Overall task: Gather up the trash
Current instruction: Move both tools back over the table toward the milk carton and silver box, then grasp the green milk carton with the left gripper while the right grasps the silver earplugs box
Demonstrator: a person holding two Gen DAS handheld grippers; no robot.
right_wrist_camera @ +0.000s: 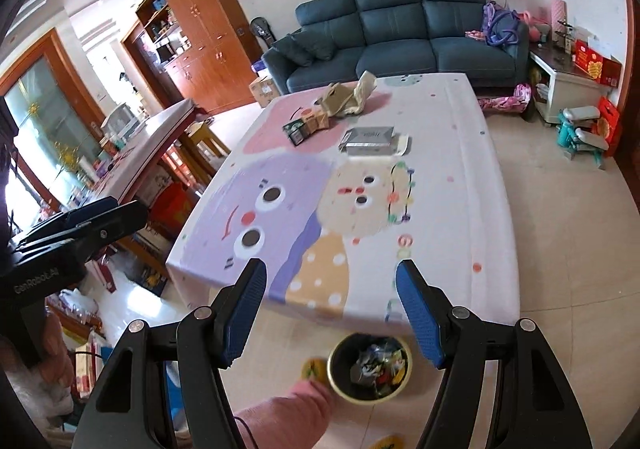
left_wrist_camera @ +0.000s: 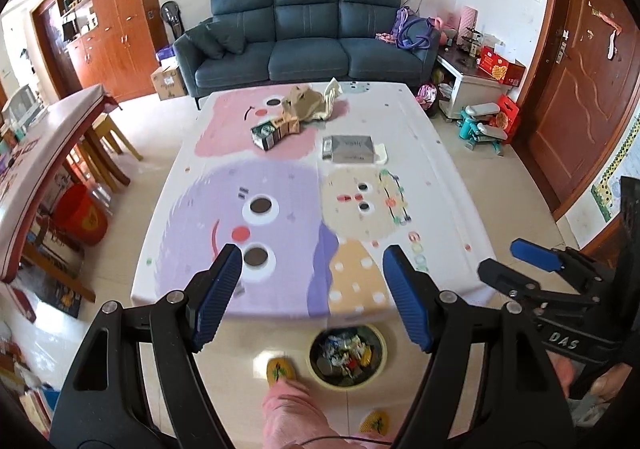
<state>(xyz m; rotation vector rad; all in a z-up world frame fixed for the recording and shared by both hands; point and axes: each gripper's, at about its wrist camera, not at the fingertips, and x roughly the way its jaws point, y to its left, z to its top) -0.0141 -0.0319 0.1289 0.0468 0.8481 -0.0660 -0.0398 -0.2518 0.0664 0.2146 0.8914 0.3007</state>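
The grey flat box (left_wrist_camera: 352,148) is seen lying on the far half of the table (left_wrist_camera: 448,185), its long axis running across the table, side to side as viewed from the near edge. Just left of it, and slightly farther off, a small green carton (left_wrist_camera: 267,134) is found, touching a heap of crumpled tan paper (left_wrist_camera: 301,105) that reaches toward the table's far edge. All of this trash lies straight ahead of both tools and well apart from them. The left gripper (left_wrist_camera: 312,295) is held over the table's near edge with its jaws spread wide, nothing between them; the right gripper (right_wrist_camera: 330,313) is likewise held agape and empty. The grey box is judged nearer the right gripper (only slightly), the carton nearer the left. The waste bin (left_wrist_camera: 347,357), already holding wrappers, stands on the floor below the table's near edge.
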